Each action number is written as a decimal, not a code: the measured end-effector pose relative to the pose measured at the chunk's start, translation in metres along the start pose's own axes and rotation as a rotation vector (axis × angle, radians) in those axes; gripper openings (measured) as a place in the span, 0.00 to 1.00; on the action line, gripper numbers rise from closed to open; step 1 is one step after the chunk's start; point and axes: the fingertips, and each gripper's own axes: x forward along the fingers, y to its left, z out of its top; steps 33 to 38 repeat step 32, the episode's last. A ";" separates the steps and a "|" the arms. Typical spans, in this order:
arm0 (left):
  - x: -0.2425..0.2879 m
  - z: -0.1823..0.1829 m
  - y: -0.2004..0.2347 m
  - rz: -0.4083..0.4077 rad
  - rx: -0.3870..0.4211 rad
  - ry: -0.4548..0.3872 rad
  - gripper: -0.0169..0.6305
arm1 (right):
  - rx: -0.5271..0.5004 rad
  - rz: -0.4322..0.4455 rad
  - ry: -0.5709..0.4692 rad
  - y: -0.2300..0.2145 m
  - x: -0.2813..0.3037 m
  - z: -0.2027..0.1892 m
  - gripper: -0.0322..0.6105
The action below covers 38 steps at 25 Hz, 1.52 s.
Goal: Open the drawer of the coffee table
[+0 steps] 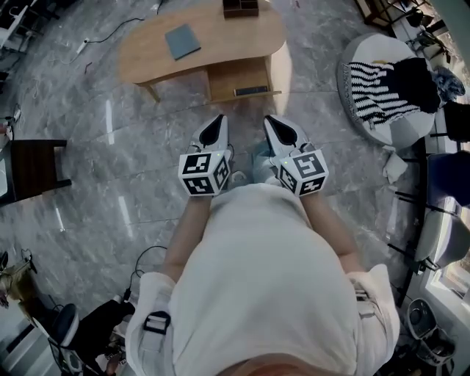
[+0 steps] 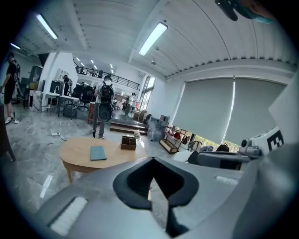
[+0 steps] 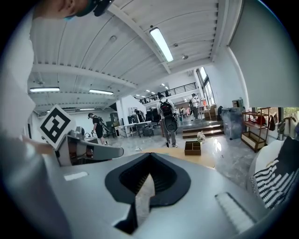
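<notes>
A low coffee table (image 1: 220, 37) of pale wood, with a rounded, oval tabletop, is seen at the far side of the grey marble floor (image 1: 132, 169), well apart from both grippers. A box-shaped drawer (image 1: 239, 81) of the same light wood is seen projecting from under the tabletop's near edge toward the person, and a narrow dark handle (image 1: 252, 91) is carried on its front. Whether the drawer is fully drawn out cannot be told. On the tabletop a blue-grey book (image 1: 182, 40) is laid flat, and a dark wooden organiser box (image 1: 241, 7) is set near the far edge.

The left gripper (image 1: 217, 120) and the right gripper (image 1: 272, 121) are held side by side close to the person's body, above the floor, both pointed toward the table. The fingers (image 2: 103, 196) of the left gripper are pressed together with nothing between them, and the fingers (image 3: 93, 186) of the right gripper are likewise pressed together and empty.
</notes>
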 end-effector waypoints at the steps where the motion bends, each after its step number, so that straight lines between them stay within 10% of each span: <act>1: -0.007 -0.003 0.000 -0.001 -0.001 -0.001 0.02 | 0.003 0.002 -0.003 0.005 -0.004 -0.002 0.05; 38: -0.042 -0.006 0.015 -0.018 -0.042 -0.031 0.02 | -0.013 0.009 -0.054 0.049 -0.005 0.007 0.05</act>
